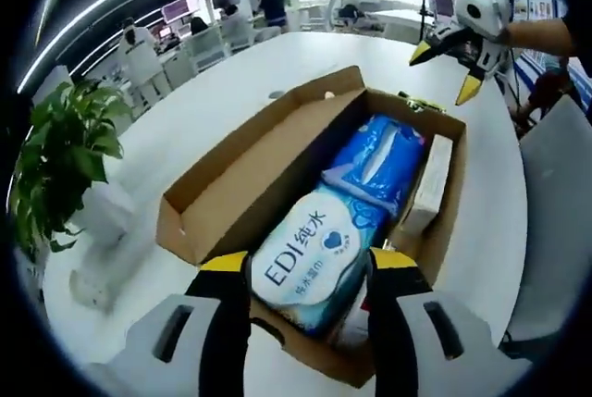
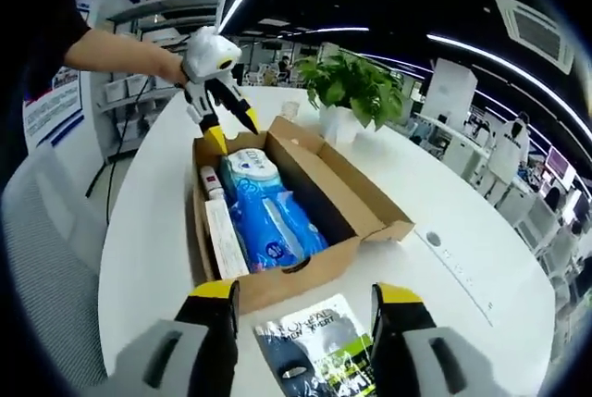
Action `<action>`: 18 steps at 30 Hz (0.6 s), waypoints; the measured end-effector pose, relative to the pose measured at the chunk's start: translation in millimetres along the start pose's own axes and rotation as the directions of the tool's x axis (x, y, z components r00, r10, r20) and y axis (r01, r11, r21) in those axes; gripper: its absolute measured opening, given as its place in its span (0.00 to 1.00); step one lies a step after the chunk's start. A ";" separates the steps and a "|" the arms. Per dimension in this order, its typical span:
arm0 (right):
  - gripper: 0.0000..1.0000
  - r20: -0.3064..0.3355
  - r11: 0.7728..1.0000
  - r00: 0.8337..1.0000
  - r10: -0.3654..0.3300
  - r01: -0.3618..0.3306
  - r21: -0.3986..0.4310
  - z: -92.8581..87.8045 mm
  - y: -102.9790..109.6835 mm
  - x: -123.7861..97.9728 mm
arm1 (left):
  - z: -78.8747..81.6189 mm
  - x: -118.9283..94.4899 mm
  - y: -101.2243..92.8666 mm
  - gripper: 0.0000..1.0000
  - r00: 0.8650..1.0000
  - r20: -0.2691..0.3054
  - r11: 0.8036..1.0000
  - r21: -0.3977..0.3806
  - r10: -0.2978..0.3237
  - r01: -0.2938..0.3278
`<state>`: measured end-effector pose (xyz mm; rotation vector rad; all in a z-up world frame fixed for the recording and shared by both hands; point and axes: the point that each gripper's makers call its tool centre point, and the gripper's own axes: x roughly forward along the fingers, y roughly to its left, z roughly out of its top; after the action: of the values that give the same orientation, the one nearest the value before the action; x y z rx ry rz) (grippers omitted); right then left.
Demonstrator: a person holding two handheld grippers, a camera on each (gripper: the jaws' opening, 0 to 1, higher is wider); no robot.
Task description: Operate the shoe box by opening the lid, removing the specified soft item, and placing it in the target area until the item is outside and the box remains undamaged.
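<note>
Open-plan office, with desks and seated people lying far behind a broad white counter (image 1: 231, 92). Standing on the counter in the left gripper view: an open cardboard shoe box (image 1: 227, 195), lid flap leaning out to the left. Lying inside, nearest the camera: a white-and-blue soft wipes pack (image 1: 310, 263) printed "EDI"; beyond it, a blue soft pack (image 1: 384, 161); along the right wall, a slim white carton (image 1: 427, 184). Left tongs (image 1: 310, 272) spreading wide, jaws standing either side of the near end of the wipes pack, contact not being resolvable. Potted plant (image 1: 65, 161) standing at the left of the counter. Right tongs (image 1: 444, 68) hovering above the far right corner of the box, yellow tips parted, pinching nothing.

Right gripper view, looking from the opposite end: right tongs (image 2: 305, 309) spreading apart, with a dark green-and-black packet (image 2: 314, 346) lying on the counter between the jaws, just outside the box (image 2: 370, 217). Left tongs (image 2: 231, 129) reaching down at the far end over the wipes pack (image 2: 248, 166).
</note>
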<state>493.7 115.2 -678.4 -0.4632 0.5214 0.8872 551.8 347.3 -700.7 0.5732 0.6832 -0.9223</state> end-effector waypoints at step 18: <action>0.60 -0.022 0.982 0.985 0.169 -0.170 -0.082 43.6 39.6 73.5 | -35.9 28.2 -4.9 0.56 0.967 -0.237 0.932 0.319 -0.098 0.173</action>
<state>510.0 206.4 -694.9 -0.5075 0.5445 1.0728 549.6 355.5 -745.8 0.9528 0.7732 -1.1287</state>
